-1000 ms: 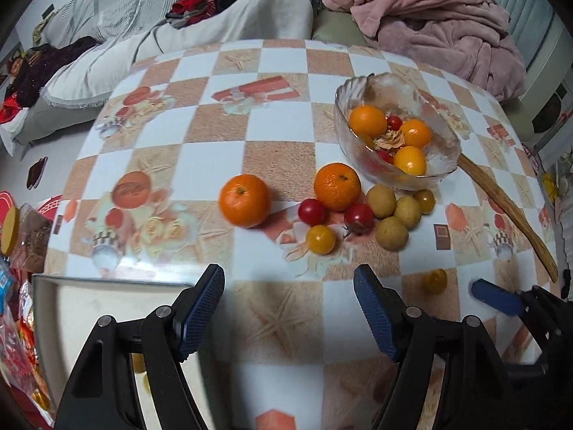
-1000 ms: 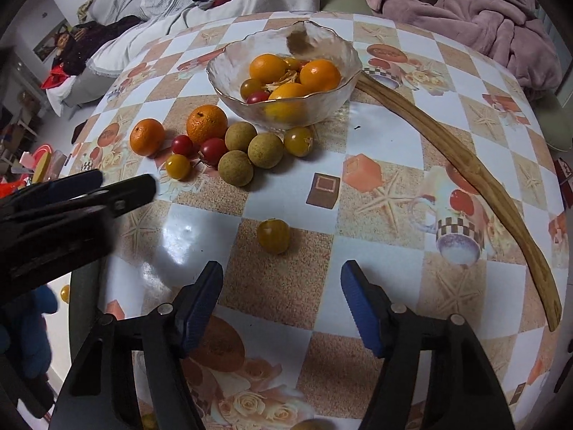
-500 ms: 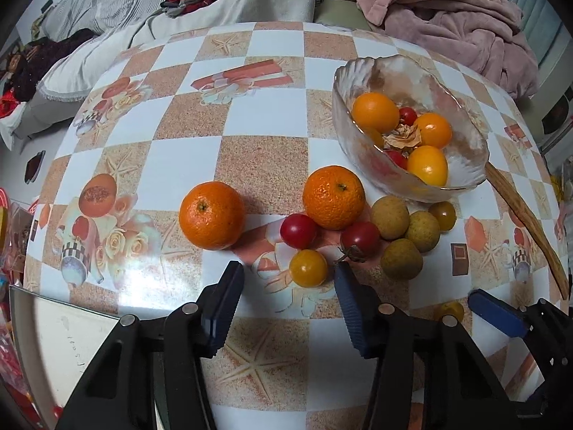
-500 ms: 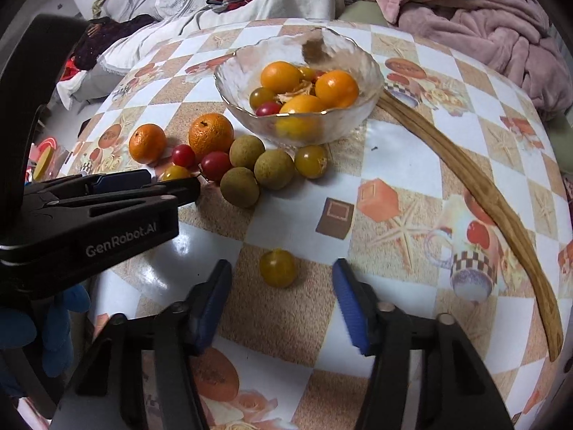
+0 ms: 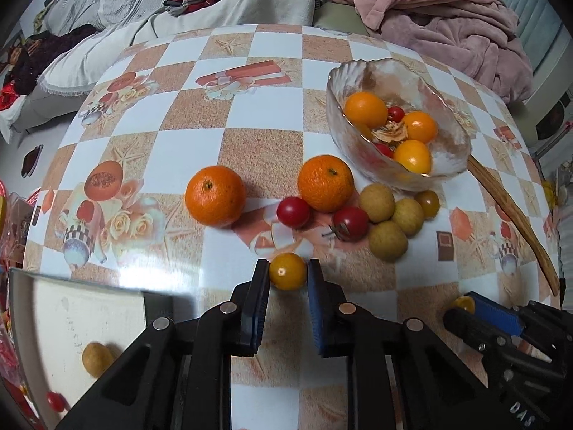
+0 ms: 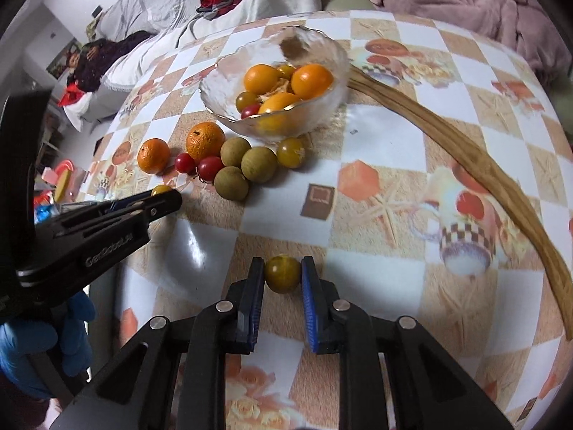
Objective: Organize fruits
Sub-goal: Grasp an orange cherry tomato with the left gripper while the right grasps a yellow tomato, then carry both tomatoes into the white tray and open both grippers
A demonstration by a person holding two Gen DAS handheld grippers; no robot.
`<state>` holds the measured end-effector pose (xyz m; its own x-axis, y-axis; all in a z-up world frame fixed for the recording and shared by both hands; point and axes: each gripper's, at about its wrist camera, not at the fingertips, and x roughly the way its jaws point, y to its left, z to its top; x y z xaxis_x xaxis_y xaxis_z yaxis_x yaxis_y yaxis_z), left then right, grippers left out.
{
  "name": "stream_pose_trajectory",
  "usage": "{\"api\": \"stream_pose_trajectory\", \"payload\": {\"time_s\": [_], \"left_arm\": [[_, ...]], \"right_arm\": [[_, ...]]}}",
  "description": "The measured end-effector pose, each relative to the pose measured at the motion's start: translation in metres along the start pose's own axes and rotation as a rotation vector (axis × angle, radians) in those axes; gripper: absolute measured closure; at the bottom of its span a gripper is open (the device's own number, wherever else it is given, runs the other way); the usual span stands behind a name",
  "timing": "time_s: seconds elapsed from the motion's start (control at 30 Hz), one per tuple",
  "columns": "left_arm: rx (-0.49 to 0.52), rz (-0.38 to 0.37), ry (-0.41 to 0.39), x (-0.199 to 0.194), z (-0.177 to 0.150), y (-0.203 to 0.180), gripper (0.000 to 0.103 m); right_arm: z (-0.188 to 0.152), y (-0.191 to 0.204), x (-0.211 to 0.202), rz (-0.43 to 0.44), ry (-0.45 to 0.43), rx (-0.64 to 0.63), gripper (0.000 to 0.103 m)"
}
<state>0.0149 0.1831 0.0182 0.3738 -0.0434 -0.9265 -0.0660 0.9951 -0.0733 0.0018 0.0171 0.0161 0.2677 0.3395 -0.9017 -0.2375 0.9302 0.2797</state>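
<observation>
On the table [image 5: 265,82], the clear glass bowl [image 5: 447,136] sits toward the far right side. It holds three orange fruits, a couple of small red tomatoes, a dull yellow tomato and a scrap of dried peel in the middle. A long wooden stick [image 6: 465,157] runs from just behind the bowl along the right edge of the table.

Loose fruit lies just in front of the bowl: two oranges [image 5: 325,183], the second one [image 5: 215,195] a little apart toward the left, two red cherry tomatoes [image 5: 293,211], three brownish longans [image 5: 387,242] touching each other, and an olive-yellow tomato [image 5: 428,203] beside them, close under the bowl's wall.

The left gripper [image 5: 287,272] has just closed its jaws, and its blue pads now press both sides of a yellow cherry tomato [image 5: 287,271], which sits near the table's near edge, in front of the red tomatoes. The right gripper [image 6: 282,274] has likewise just closed and clamps a greenish-yellow tomato [image 6: 282,274] on the near part of the table, well apart from the bowl.

Beyond the table's near-left corner, a white tray [image 5: 46,322] lies lower down; it holds one longan-like fruit [image 5: 96,359] and a small red tomato [image 5: 55,401]. A hand in a blue glove [image 6: 35,344] holds the left gripper's handle.
</observation>
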Motion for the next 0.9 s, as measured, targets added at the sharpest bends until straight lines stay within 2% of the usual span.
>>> {"api": "stream_pose_trajectory", "payload": {"time_s": [0.13, 0.4, 0.67, 0.9], "left_arm": [[0.000, -0.019, -0.004, -0.015, -0.012, 0.001, 0.081], [-0.025, -0.046, -0.017, -0.048, -0.040, 0.015, 0.081], [-0.069, -0.035, -0.028, -0.076, -0.067, 0.042, 0.081], [-0.119, -0.013, -0.047, -0.100, -0.093, 0.072, 0.081]], "right_arm": [[-0.009, -0.006, -0.008, 0.012, 0.011, 0.045, 0.081], [-0.026, -0.005, -0.018, 0.009, 0.040, 0.056, 0.081], [-0.033, 0.023, -0.025, 0.022, 0.047, 0.018, 0.081], [-0.035, 0.064, -0.030, 0.046, 0.047, -0.051, 0.081]]}}
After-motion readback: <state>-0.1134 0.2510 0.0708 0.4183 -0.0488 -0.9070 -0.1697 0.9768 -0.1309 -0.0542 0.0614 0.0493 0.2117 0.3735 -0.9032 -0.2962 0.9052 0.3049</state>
